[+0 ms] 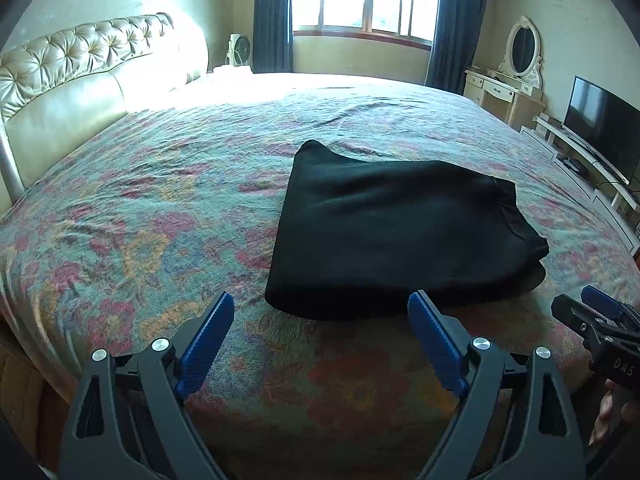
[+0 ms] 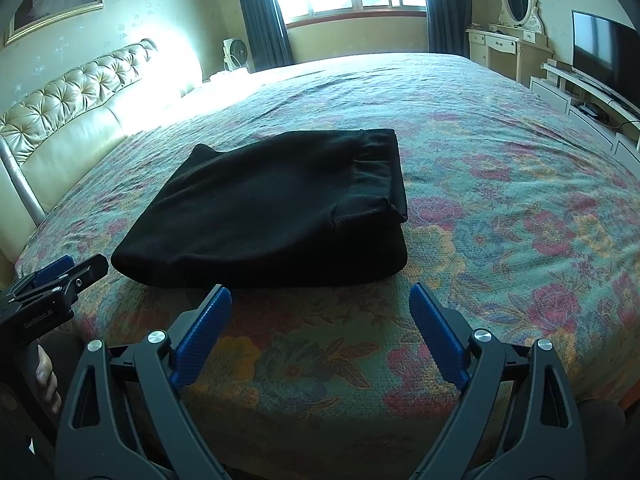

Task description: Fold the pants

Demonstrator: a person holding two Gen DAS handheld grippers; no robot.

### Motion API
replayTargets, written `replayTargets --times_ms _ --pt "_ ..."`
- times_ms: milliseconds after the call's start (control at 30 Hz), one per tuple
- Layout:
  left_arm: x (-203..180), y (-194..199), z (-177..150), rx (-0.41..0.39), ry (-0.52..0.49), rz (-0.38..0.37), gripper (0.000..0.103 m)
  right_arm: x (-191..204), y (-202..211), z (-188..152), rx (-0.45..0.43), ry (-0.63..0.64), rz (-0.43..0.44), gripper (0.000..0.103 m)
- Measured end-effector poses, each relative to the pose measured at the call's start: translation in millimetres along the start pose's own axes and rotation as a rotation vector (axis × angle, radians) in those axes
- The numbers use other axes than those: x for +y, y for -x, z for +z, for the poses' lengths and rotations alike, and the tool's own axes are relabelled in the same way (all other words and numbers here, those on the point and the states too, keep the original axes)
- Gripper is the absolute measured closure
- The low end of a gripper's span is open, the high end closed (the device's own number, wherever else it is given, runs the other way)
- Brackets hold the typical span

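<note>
Black pants point(image 1: 396, 232) lie folded into a thick stack on the floral bedspread point(image 1: 152, 216), near the bed's front edge. In the right wrist view the pants point(image 2: 272, 216) show their waistband at the far right of the stack. My left gripper point(image 1: 320, 312) hovers just short of the stack's near edge, open, nothing between its blue pads. My right gripper point(image 2: 320, 304) is open too and empty, a little short of the stack's near right corner. Each gripper appears at the edge of the other's view: the right gripper point(image 1: 592, 312), the left gripper point(image 2: 68, 272).
A padded cream headboard point(image 1: 80, 72) runs along the left. A dressing table with oval mirror point(image 1: 516, 76) and a TV point(image 1: 604, 128) on a low white unit stand at the right. A window with dark curtains point(image 1: 360, 0) and a small fan point(image 1: 240, 50) are beyond the bed.
</note>
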State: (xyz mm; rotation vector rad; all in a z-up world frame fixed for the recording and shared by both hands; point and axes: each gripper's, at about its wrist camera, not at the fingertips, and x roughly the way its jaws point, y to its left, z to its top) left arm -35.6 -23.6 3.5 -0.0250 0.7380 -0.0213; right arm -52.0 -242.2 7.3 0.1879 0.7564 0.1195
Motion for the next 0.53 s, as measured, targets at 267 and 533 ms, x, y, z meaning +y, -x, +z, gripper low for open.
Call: replayTargets --times_ms 267,533 --pt "-2.9 6.2 -2.5 -0.044 -0.064 0.071 0.016 0.1 -2.1 -1.5 0.004 -0.001 -0.001 0.012" --pt "-4.1 8.0 0.4 -0.027 -0.038 0.015 0.016 -7.4 -1.4 -2.1 0.002 -0.023 -0.006 0.012"
